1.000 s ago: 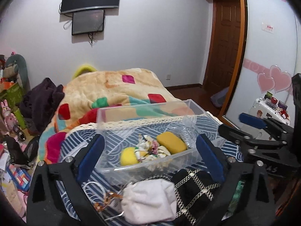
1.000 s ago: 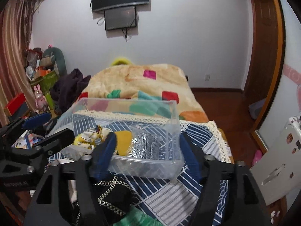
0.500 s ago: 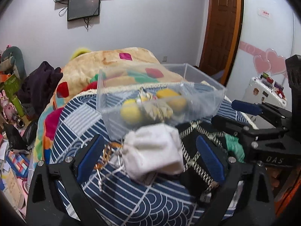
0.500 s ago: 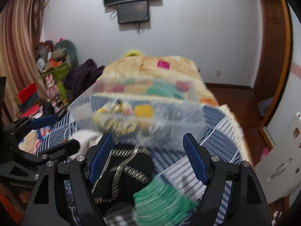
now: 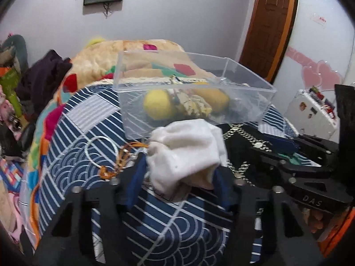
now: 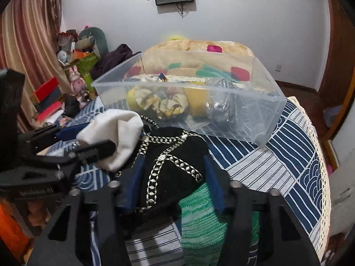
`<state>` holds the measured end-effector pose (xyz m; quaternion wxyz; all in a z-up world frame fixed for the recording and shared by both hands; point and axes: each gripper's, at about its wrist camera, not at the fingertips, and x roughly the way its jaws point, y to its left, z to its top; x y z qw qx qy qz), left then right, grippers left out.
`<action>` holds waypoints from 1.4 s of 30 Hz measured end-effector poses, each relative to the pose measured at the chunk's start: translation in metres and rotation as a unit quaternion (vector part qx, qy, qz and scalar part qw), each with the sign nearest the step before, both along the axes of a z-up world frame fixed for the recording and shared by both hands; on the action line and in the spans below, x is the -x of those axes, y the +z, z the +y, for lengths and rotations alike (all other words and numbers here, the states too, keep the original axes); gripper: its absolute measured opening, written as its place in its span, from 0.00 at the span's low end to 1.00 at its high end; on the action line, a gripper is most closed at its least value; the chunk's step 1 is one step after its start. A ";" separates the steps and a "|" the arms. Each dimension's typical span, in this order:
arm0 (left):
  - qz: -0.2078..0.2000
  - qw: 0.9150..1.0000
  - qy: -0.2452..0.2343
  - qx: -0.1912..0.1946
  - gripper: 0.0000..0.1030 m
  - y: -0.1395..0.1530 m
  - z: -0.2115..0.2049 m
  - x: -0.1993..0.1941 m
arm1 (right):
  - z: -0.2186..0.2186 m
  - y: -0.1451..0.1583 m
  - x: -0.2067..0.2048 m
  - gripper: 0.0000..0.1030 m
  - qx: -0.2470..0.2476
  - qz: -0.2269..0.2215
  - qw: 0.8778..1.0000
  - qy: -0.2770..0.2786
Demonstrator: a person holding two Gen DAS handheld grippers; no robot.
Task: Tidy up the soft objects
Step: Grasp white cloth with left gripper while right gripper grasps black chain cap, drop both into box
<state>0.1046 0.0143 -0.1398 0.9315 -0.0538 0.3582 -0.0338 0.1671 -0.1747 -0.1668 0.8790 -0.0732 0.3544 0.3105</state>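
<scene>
A clear plastic bin [image 5: 261,88] [image 6: 261,108] stands on the blue patterned cloth and holds yellow soft pieces [image 5: 158,104] and a floral scrunchie [image 6: 164,102]. My left gripper [image 5: 179,177] is shut on a white soft cloth [image 5: 188,148], which also shows in the right wrist view [image 6: 117,130]. My right gripper [image 6: 172,177] is shut on a black soft pouch with a silver chain [image 6: 173,166]. A green knitted piece [image 6: 204,217] lies under the pouch. The two grippers are side by side in front of the bin.
A white cord ring with orange charms [image 5: 104,153] lies on the cloth [image 5: 93,115] left of the white cloth. A bed with a patched blanket [image 5: 133,51] is behind the bin. Clutter and toys [image 6: 75,66] stand at the left, a door [image 5: 270,22] at the right.
Both grippers moved down and forward onto the items in front of the bin. The left closed on the white cloth, the right closed on the black pouch.
</scene>
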 end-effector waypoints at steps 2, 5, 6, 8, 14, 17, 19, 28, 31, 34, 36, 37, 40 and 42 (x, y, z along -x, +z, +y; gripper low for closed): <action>-0.007 1.000 0.001 -0.005 0.37 0.001 -0.001 0.003 | 0.001 -0.001 0.002 0.29 0.005 -0.006 1.000 -0.001; -0.020 1.000 -0.005 -0.016 0.30 0.006 -0.005 0.010 | 0.000 0.002 0.005 0.22 -0.001 -0.013 1.000 0.003; -0.025 0.999 -0.006 -0.019 0.29 0.008 -0.006 0.012 | 0.000 0.004 0.006 0.22 -0.001 -0.018 1.000 0.002; -0.032 0.999 -0.008 -0.020 0.28 0.012 -0.007 0.017 | 0.000 0.008 0.009 0.20 -0.002 -0.029 1.000 0.004; -0.055 0.998 -0.006 -0.006 0.27 0.032 0.002 0.030 | -0.007 0.023 0.014 0.19 -0.025 -0.048 0.999 0.004; -0.068 0.998 -0.001 -0.002 0.27 0.043 0.008 0.033 | -0.014 0.031 0.015 0.19 -0.039 -0.055 0.998 -0.005; -0.075 0.997 0.001 0.000 0.27 0.048 0.012 0.034 | -0.016 0.036 0.015 0.19 -0.048 -0.058 0.997 -0.011; -0.118 0.993 0.014 0.006 0.27 0.077 0.025 0.029 | -0.022 0.065 0.009 0.19 -0.091 -0.081 0.992 -0.044; -0.129 0.991 0.018 0.003 0.27 0.085 0.028 0.022 | -0.022 0.078 0.006 0.19 -0.099 -0.099 0.989 -0.052; -0.139 0.990 0.023 0.000 0.27 0.093 0.031 0.012 | -0.020 0.090 -0.001 0.19 -0.101 -0.119 0.986 -0.059; -0.144 0.989 0.027 -0.005 0.27 0.097 0.032 0.003 | -0.016 0.096 -0.006 0.19 -0.101 -0.129 0.985 -0.061; -0.146 0.989 0.029 -0.008 0.27 0.098 0.032 0.000 | -0.015 0.098 -0.008 0.19 -0.102 -0.131 0.984 -0.061; -0.145 0.989 0.034 -0.016 0.27 0.100 0.031 -0.015 | -0.006 0.104 -0.018 0.19 -0.096 -0.145 0.982 -0.068; -0.137 0.990 0.033 -0.017 0.27 0.098 0.031 -0.026 | 0.001 0.106 -0.027 0.19 -0.089 -0.146 0.983 -0.067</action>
